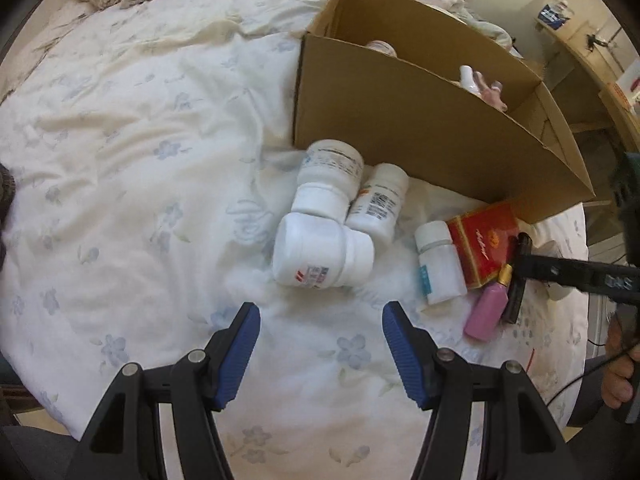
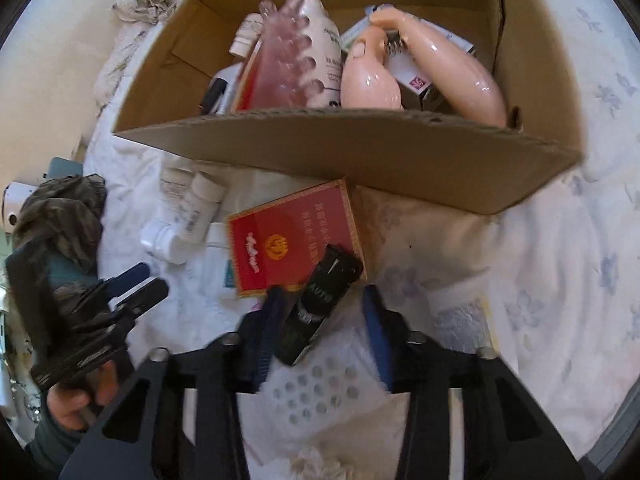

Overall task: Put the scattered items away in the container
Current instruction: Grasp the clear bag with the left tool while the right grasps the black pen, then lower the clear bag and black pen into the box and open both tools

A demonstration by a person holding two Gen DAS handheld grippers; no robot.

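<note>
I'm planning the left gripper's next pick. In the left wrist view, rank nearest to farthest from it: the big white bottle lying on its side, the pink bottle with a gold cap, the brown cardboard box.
1. Big white bottle lying on its side: just ahead of the open left gripper.
2. Pink bottle with a gold cap: off to the right.
3. Brown cardboard box: behind everything, upper right.

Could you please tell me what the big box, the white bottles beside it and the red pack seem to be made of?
The big box looks like corrugated cardboard, matte brown: fluting shows along its cut top edge. The white bottles seem to be opaque plastic, smooth with a slight sheen, printed labels wrapped around them. The red pack appears to be printed paperboard with gold lettering, possibly film-wrapped; that is unclear.
</note>
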